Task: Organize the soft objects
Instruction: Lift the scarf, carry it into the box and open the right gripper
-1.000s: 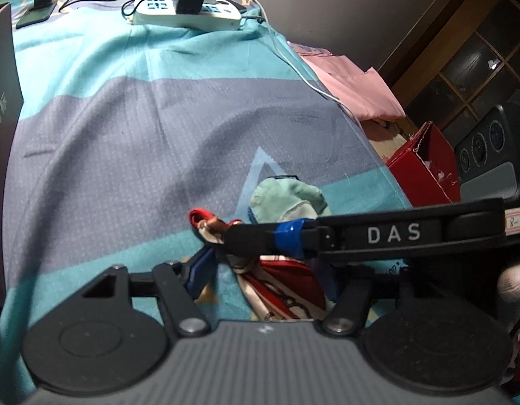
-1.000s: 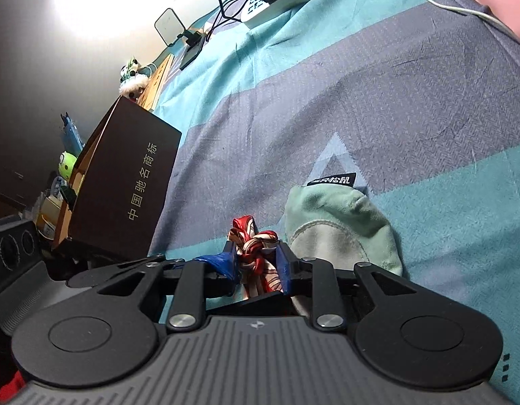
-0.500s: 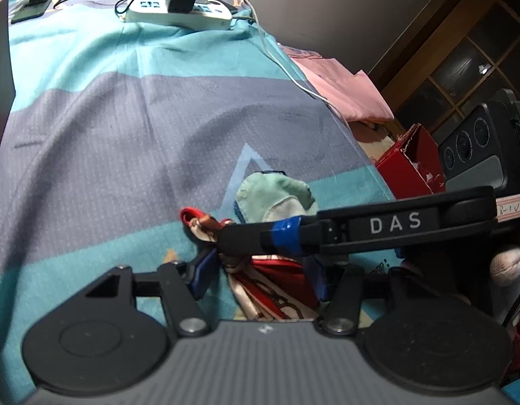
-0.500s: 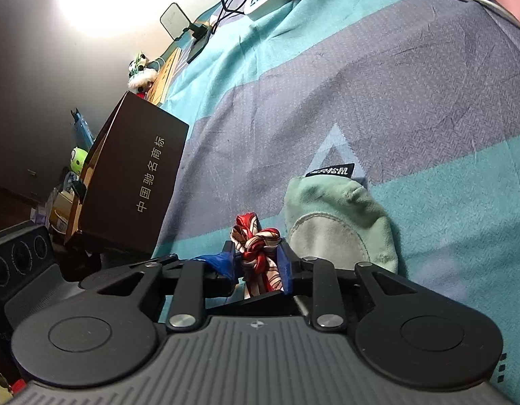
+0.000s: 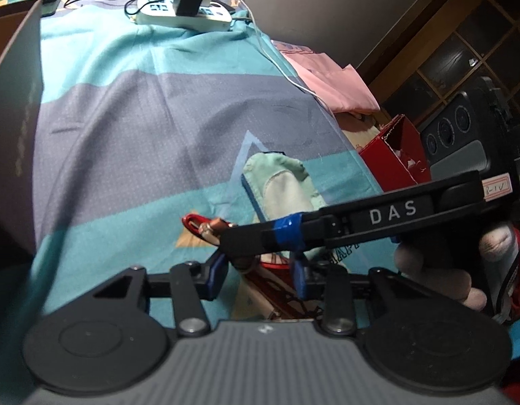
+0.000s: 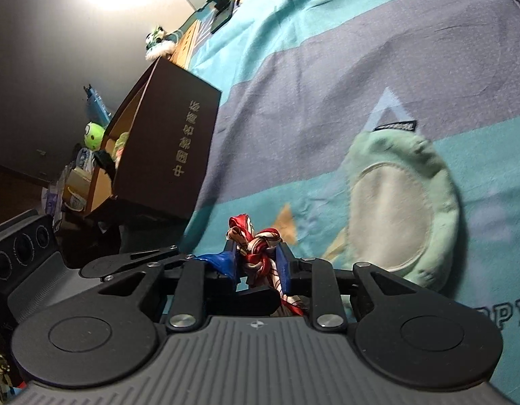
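A red and cream patterned scarf (image 6: pixel 241 227) is bunched into a knot, and my right gripper (image 6: pixel 256 260) is shut on it, its jaws closing tighter. In the left wrist view that right gripper (image 5: pixel 226 236) reaches in from the right with the knot (image 5: pixel 200 225) at its tip. The scarf's tail (image 5: pixel 270 292) hangs between the blue pads (image 5: pixel 216 275) of my left gripper (image 5: pixel 258 271). Those jaws are closing, with a strip of bedsheet showing beside the left pad. A mint-green plush piece (image 5: pixel 276 182) (image 6: pixel 398 209) with a cream oval patch lies flat on the bed just beyond.
The striped teal and grey bedsheet (image 5: pixel 152 118) covers the bed. An open brown box (image 6: pixel 179 135) stands at the left edge. A white power strip (image 5: pixel 185 17) with cables lies at the far end. Pink cloth (image 5: pixel 327 77) and a red carton (image 5: pixel 391 158) are at the right.
My left jaws have narrowed around the scarf's tail. Both grippers have lifted a little with the scarf, and the green plush piece now shows more fully beyond them.
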### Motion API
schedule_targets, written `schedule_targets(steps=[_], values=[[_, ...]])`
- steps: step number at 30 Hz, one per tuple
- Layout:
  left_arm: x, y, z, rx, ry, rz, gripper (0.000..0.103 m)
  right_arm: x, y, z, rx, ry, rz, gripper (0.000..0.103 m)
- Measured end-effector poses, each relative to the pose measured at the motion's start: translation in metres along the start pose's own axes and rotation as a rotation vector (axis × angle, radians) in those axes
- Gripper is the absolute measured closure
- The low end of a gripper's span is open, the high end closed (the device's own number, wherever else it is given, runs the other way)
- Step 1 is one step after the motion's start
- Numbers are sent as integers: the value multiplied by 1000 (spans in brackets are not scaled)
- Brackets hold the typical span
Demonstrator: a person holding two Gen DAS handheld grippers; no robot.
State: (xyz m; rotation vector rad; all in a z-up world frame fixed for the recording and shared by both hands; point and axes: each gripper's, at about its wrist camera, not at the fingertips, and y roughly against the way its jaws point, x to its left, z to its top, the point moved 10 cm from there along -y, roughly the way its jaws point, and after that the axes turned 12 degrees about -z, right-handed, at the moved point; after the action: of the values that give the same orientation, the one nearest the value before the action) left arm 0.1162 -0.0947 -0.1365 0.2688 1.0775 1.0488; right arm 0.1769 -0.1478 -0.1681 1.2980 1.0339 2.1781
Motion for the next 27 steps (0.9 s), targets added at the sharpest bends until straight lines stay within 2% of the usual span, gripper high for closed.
schedule_targets(steps=[4,9,13,18,22,27], values=[[8,47,-14,-48,17,41,70,44,-10,-9,46,59,53,96],[27,124,-19,-165,26,124,70,120,-25,-11,48,169,131,96],[42,192,-11,-265,-17,184,70,187,-31,-6,3,229,204,96],[64,268,23,-370,-128,247,70,267,-36,25,-110,284,281,96],[100,297,56,-386,-208,285,70,307,-54,52,-200,259,277,96],[156,284,92,-308,-234,257,70,312,-91,88,-251,123,185,96]])
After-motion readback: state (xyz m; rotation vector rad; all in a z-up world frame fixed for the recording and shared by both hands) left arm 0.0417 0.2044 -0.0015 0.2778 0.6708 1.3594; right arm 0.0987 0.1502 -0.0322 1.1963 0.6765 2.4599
